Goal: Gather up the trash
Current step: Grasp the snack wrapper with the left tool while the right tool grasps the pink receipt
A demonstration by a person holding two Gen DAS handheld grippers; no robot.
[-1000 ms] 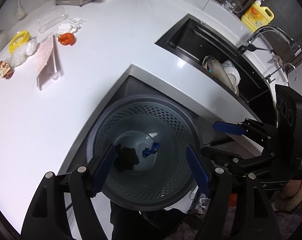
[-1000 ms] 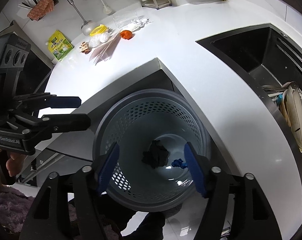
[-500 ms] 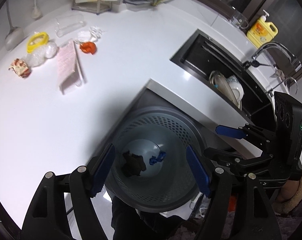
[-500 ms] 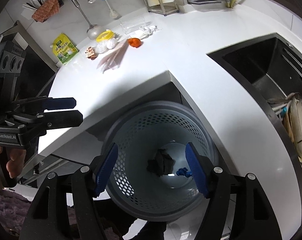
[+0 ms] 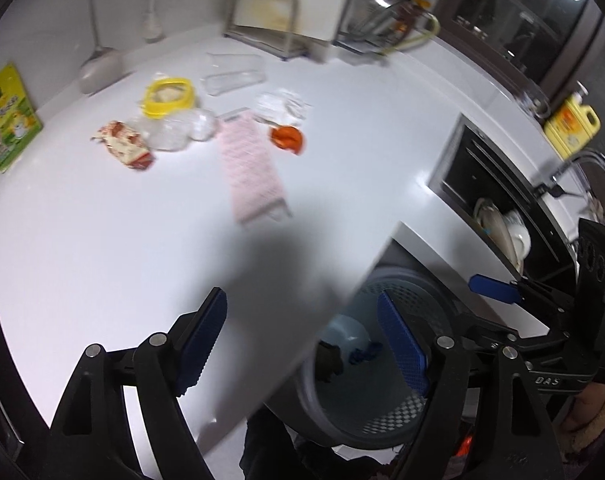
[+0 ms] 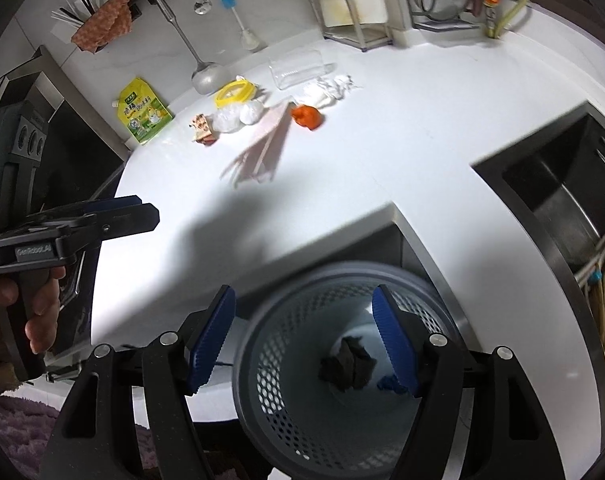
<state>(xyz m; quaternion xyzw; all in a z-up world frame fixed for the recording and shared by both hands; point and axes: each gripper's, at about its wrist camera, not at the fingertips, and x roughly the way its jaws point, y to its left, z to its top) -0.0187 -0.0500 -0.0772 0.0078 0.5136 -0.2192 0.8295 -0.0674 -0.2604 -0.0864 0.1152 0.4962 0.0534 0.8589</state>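
A grey perforated basket (image 6: 286,364) stands on the floor in the counter's inner corner. A black crumpled scrap (image 6: 346,364) and a blue scrap (image 6: 388,384) lie in it. My right gripper (image 6: 302,292) hangs open above its rim, holding nothing. My left gripper (image 5: 300,296) is over the white counter's edge; its jaws are opening with nothing between them. On the far counter lie an orange wrapper (image 5: 287,138), a pink sheet (image 5: 252,168), clear bags (image 5: 178,132), a red patterned wrapper (image 5: 124,148), a yellow ring lid (image 5: 168,94) and a clear tray (image 5: 234,72).
A black sink (image 6: 562,184) with dishes (image 5: 502,236) is sunk into the counter on the right. A yellow bottle (image 5: 570,128) stands behind it. A green pouch (image 6: 142,112), a ladle and a metal rack (image 6: 350,12) line the back wall.
Both grippers have risen and drawn away from above the basket toward the counter. The trash pile on the counter now sits nearer the middle of both views.
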